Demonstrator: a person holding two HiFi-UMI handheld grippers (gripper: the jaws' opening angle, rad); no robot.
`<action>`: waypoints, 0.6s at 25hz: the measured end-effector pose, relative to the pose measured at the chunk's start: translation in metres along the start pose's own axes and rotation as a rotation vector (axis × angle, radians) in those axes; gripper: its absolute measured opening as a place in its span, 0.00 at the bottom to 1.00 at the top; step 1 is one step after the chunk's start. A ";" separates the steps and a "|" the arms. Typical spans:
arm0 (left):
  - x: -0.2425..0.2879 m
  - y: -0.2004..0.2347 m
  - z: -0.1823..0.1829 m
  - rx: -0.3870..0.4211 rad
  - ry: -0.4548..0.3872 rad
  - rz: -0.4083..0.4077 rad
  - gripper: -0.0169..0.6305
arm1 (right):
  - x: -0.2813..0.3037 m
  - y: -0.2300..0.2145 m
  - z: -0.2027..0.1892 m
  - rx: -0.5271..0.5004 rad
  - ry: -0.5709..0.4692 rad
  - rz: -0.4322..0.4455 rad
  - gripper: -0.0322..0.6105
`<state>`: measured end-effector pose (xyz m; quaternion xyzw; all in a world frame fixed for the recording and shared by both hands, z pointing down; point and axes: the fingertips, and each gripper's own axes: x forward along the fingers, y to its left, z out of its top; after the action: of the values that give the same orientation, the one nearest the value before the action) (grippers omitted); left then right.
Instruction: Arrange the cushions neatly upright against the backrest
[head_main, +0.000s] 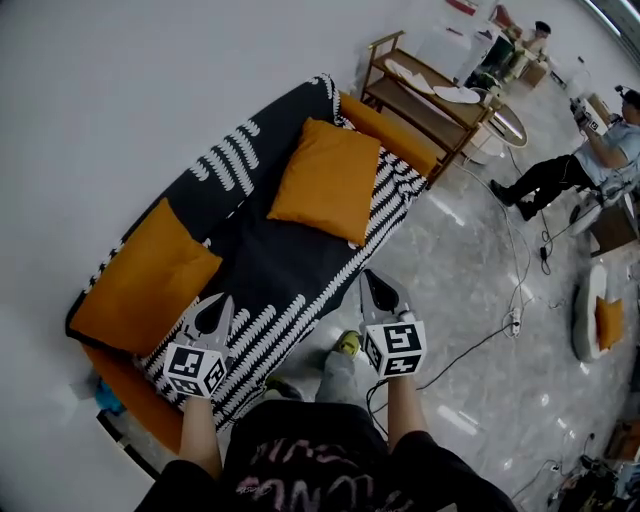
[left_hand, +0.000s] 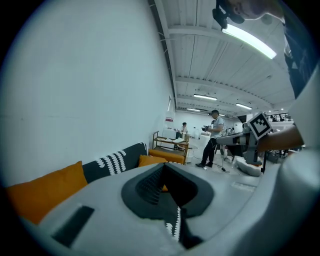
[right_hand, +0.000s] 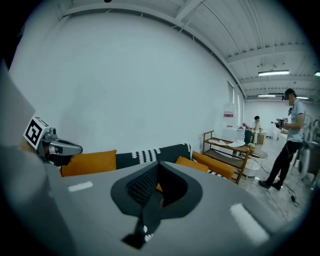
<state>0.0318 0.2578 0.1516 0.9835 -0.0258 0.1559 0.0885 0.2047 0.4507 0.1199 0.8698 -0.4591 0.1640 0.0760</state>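
Note:
A black-and-white patterned sofa (head_main: 270, 265) lies below me. One orange cushion (head_main: 145, 275) leans on the backrest at the left end. A second orange cushion (head_main: 325, 180) rests tilted on the seat towards the right end. My left gripper (head_main: 218, 305) hovers over the seat's front edge, beside the left cushion, shut and empty. My right gripper (head_main: 373, 283) hangs just off the sofa's front edge, also shut and empty. In the left gripper view the jaws (left_hand: 165, 185) are together, with both cushions (left_hand: 45, 192) (left_hand: 150, 160) ahead. The right gripper view shows closed jaws (right_hand: 157, 187) and the same cushions (right_hand: 90, 162) (right_hand: 192, 163).
An orange bolster (head_main: 390, 130) lines the sofa's right end, next to a wooden rack (head_main: 430, 95). Cables (head_main: 515, 300) trail over the glossy floor. A person (head_main: 570, 170) works at the far right near a white pouf (head_main: 590, 315). My own shoe (head_main: 347, 343) is by the sofa's edge.

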 end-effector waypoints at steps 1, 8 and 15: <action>0.013 -0.006 -0.001 -0.008 0.006 -0.008 0.02 | 0.001 -0.012 -0.004 0.009 0.002 -0.004 0.07; 0.122 -0.063 0.009 -0.066 0.036 -0.045 0.03 | 0.005 -0.130 -0.030 0.071 0.029 -0.024 0.07; 0.220 -0.123 0.028 -0.018 0.072 -0.025 0.03 | 0.013 -0.244 -0.039 0.071 0.052 0.001 0.07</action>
<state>0.2594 0.3681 0.1733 0.9766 -0.0114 0.1900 0.1000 0.4038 0.5898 0.1652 0.8672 -0.4512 0.2028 0.0569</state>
